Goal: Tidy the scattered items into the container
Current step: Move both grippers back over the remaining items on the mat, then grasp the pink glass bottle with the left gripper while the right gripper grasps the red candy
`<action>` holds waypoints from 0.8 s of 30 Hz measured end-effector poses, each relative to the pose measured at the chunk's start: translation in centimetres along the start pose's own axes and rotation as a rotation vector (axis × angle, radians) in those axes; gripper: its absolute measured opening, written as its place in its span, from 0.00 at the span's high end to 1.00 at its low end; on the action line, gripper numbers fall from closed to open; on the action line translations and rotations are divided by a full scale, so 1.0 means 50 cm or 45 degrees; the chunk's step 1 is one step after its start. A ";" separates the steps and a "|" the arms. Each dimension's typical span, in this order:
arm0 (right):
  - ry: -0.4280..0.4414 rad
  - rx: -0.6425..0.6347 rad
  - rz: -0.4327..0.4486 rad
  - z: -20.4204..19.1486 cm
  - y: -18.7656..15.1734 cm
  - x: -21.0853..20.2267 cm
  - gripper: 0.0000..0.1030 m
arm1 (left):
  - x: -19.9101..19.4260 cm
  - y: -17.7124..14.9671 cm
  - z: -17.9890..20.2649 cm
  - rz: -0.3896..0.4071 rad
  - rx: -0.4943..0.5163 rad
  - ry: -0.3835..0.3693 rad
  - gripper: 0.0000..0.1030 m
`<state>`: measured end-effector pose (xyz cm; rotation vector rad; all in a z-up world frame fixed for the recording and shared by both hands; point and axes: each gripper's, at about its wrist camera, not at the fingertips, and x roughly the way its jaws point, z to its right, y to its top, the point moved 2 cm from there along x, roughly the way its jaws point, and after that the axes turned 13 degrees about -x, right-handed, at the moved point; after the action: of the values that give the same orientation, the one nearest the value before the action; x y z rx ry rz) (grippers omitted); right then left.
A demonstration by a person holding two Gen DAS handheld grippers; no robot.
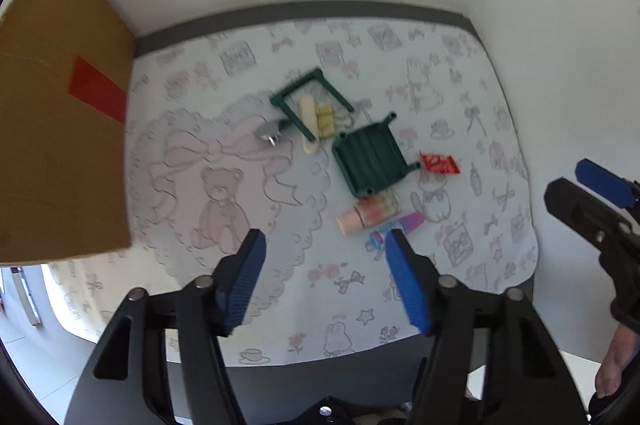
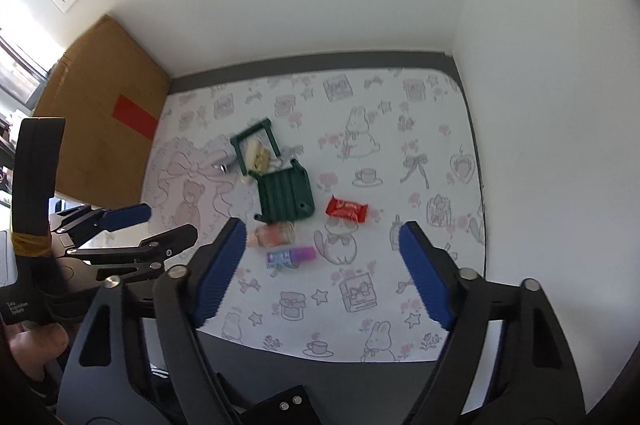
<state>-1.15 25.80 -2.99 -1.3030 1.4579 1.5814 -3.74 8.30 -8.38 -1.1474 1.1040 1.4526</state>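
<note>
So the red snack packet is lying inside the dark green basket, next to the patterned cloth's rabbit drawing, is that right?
Not quite: the red snack packet lies on the patterned cloth beside the dark green basket, outside it, not inside. It is indeed next to the rabbit drawing. The right wrist view shows this most clearly.

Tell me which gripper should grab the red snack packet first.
Probably the right gripper: its open jaws hang just short of the red snack packet, which lies toward the right. The left gripper faces the purple tube.
</note>
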 end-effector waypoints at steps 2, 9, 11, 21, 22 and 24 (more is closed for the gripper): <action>0.006 0.003 -0.025 0.004 -0.006 0.018 0.25 | 0.025 -0.002 -0.002 -0.044 -0.027 -0.009 0.42; 0.016 -0.007 -0.145 0.021 -0.023 0.096 0.25 | 0.103 -0.003 0.008 -0.152 -0.117 -0.031 0.42; 0.016 -0.015 -0.180 0.026 -0.024 0.120 0.25 | 0.120 0.000 0.015 -0.168 -0.126 -0.031 0.42; 0.021 -0.028 -0.332 0.052 -0.018 0.235 0.38 | 0.210 0.018 0.040 -0.269 -0.194 -0.016 0.42; 0.020 -0.026 -0.344 0.056 -0.016 0.243 0.38 | 0.215 0.019 0.040 -0.276 -0.200 -0.018 0.42; 0.029 -0.014 -0.369 0.064 -0.015 0.261 0.38 | 0.219 0.023 0.040 -0.277 -0.210 -0.020 0.42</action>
<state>-5.48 26.75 -15.71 -1.4687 1.2109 1.3894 -6.35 11.63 -18.74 -1.3259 0.8317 1.3974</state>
